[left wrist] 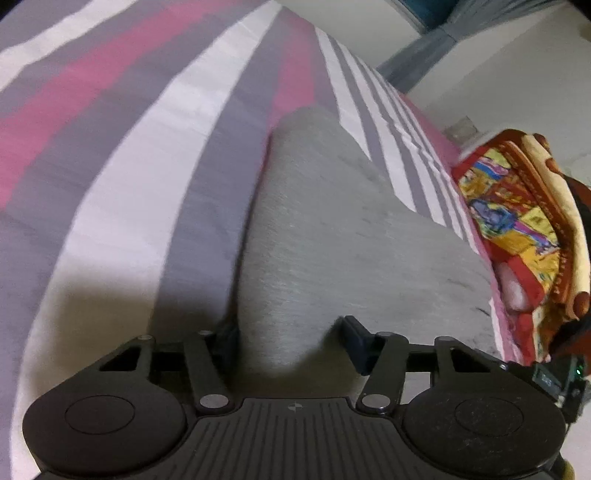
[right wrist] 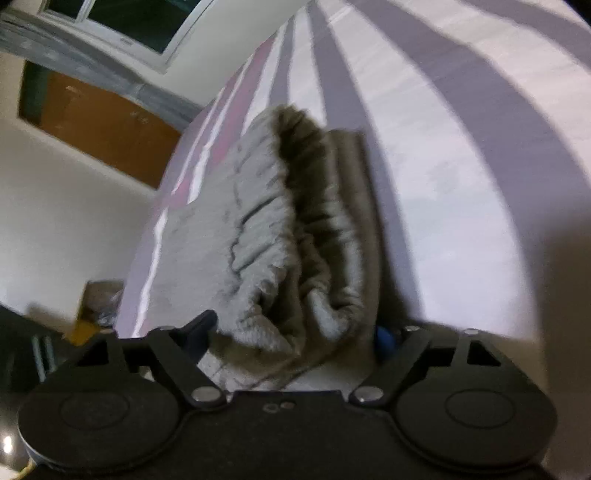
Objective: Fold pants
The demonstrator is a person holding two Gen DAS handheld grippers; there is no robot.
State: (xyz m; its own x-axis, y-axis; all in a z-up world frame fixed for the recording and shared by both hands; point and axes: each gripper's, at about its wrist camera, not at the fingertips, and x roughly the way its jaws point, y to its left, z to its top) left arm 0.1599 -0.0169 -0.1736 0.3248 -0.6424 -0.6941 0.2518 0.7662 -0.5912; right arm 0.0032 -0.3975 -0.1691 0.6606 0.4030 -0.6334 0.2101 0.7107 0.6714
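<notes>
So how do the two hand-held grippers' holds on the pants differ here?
The left hand-held gripper straddles a smooth, flat stretch of the grey pants; the right hand-held gripper straddles the bunched, ribbed waistband, layers gaping. Both sit low over the striped bedsheet, fabric between their fingers.

We see a bed covered by a striped sheet [left wrist: 155,122] in grey, white and pink bands. At its far edge lies a bright blanket [left wrist: 517,221] patterned in red, yellow and orange. Beyond the bed stands a plain cream wall [right wrist: 74,206]. In the right wrist view we make out a brown wooden door [right wrist: 107,125] and, above it, a white-framed window [right wrist: 122,26], dark behind the glass. The light is dim and indoor.
</notes>
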